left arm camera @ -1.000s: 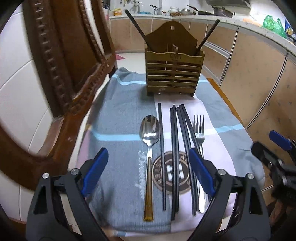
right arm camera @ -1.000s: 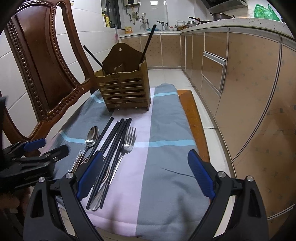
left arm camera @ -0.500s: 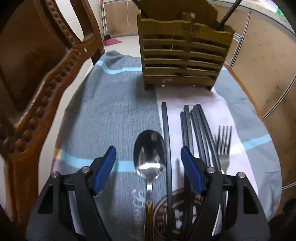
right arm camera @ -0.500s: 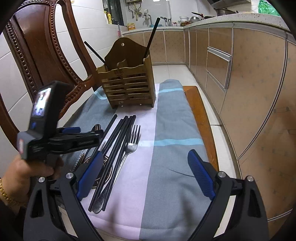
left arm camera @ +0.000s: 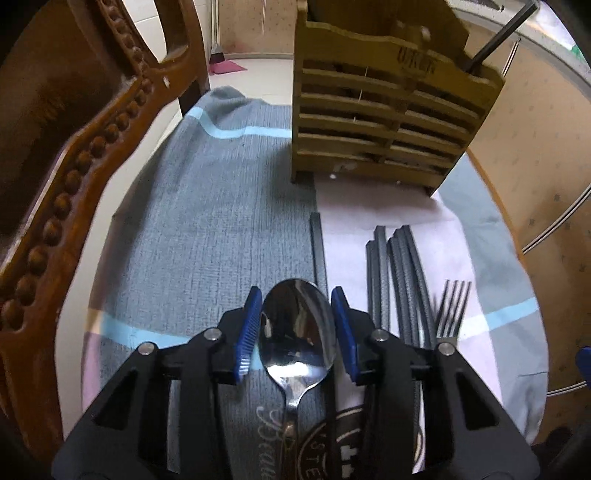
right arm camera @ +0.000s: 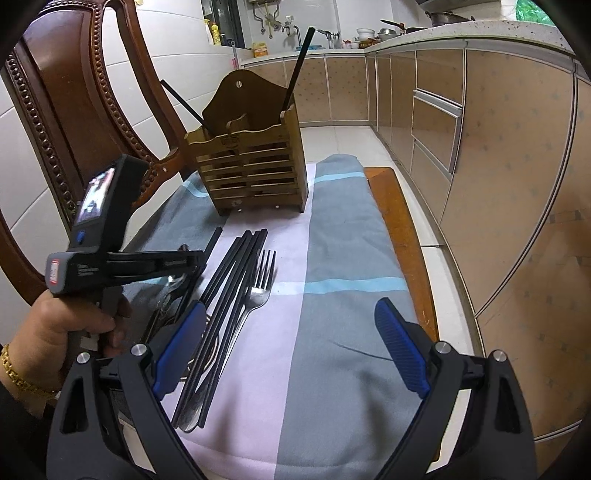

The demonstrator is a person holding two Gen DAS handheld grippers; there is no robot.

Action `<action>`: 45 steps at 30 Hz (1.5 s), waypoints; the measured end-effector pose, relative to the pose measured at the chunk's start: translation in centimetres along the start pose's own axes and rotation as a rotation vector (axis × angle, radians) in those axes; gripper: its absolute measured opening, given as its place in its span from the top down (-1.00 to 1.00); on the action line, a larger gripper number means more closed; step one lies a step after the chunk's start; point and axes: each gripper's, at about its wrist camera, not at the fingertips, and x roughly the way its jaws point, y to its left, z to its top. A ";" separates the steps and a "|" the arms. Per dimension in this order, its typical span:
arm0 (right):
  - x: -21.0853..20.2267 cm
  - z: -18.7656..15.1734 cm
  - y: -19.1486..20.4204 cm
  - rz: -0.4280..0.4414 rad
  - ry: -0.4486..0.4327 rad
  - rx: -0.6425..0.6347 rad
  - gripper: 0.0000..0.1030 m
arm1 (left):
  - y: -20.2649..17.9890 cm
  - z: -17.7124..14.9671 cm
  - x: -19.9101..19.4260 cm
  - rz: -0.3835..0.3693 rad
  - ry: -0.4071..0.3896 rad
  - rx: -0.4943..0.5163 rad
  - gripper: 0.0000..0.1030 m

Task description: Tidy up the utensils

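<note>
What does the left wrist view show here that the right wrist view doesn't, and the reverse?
Only the left wrist view: the spoon bowl up close between the left hand-held gripper's blue pads, whose jaws are closing around it, and the printed lettering on the cloth.

Only the right wrist view: the hand holding that tool, the right hand-held gripper wide open over bare cloth, and the kitchen counter.

Both: the wooden utensil holder, black chopsticks, fork and carved chair.

A carved dark wooden chair back [right arm camera: 79,122] is seen left of the claw; beige kitchen cabinets [right arm camera: 436,122] right.
</note>
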 end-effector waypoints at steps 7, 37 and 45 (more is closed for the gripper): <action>0.2 -0.2 0.3 -0.007 0.005 -0.011 -0.75 | 0.0 0.0 -5.0 -0.034 -0.121 -0.001 0.26; 2.0 1.0 -0.3 0.028 0.033 0.031 -0.75 | 1.8 7.8 -19.8 -0.008 -0.423 -0.030 -0.52; 1.8 0.7 0.4 0.039 0.041 0.013 -0.75 | 2.2 2.2 -8.2 0.113 -0.157 -0.016 -0.30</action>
